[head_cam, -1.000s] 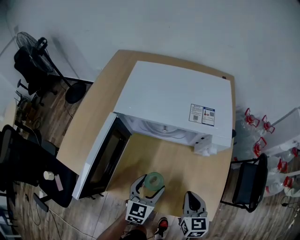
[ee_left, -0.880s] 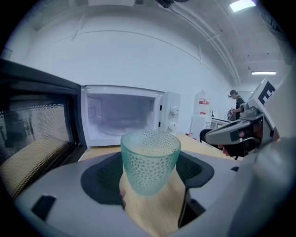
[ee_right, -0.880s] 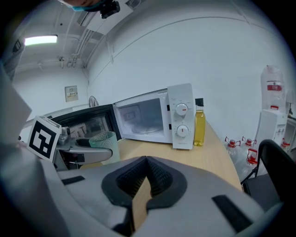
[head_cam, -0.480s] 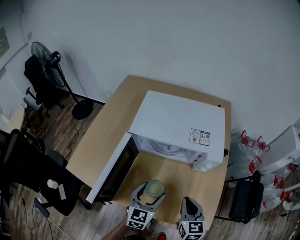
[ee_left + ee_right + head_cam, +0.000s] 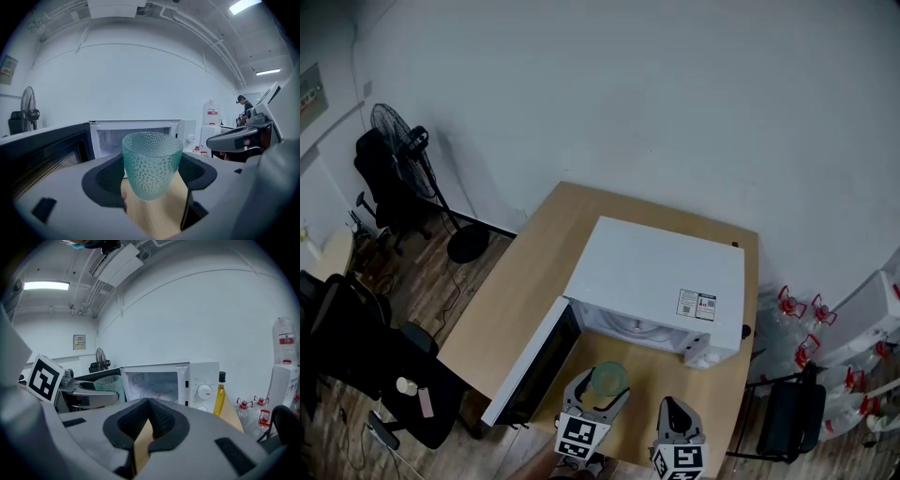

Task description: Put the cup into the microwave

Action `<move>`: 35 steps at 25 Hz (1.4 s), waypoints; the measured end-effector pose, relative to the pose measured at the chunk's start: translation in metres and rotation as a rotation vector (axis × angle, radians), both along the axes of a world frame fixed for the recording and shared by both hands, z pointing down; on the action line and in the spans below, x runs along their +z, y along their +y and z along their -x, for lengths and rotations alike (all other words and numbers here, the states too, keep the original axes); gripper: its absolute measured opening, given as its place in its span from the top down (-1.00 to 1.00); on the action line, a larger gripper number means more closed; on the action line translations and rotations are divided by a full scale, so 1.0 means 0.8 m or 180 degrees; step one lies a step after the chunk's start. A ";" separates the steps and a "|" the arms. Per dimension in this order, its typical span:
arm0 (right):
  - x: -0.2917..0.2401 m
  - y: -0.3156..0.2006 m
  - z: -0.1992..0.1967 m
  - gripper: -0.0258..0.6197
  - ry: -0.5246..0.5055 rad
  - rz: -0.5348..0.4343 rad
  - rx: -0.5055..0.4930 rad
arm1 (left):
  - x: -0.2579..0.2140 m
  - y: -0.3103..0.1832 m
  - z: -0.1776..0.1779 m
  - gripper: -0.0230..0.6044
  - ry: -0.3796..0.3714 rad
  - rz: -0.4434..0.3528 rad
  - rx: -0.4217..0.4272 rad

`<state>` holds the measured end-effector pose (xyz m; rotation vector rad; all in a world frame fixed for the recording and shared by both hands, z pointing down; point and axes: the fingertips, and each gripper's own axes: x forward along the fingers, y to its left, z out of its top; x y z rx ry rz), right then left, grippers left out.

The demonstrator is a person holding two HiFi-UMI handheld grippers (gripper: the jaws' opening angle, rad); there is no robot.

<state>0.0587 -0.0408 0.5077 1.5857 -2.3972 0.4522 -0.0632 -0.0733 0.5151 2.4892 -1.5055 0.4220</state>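
No text can be read; a printed sticker (image 5: 697, 305) on top of the microwave (image 5: 652, 267) is noted, its print too small; a wall notice (image 5: 79, 341) and a red label (image 5: 286, 340) on a water bottle (image 5: 282, 329) are likewise found illegible.

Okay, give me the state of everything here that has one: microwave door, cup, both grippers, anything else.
Microwave door: wide open.
Cup: upright, empty, held.
Left gripper: shut on the cup.
Right gripper: shut, nothing in it.
Bottle: upright, capped.
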 end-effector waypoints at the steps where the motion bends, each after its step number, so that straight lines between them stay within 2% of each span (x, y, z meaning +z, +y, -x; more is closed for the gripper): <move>1: -0.001 -0.005 0.000 0.87 0.0000 -0.0015 0.0002 | -0.001 -0.007 -0.001 -0.25 0.0003 -0.0009 0.0002; 9: 0.007 -0.049 -0.002 0.87 0.0033 -0.0066 0.0096 | 0.006 -0.063 -0.008 -0.25 0.0012 -0.0032 0.0069; 18: 0.024 -0.082 -0.001 0.87 0.0015 -0.0052 0.0230 | 0.042 -0.121 -0.011 -0.25 -0.0015 0.0061 0.0139; 35: 0.050 -0.105 0.019 0.87 -0.0049 0.0116 0.0304 | 0.083 -0.200 -0.023 -0.25 -0.0021 0.0096 0.0199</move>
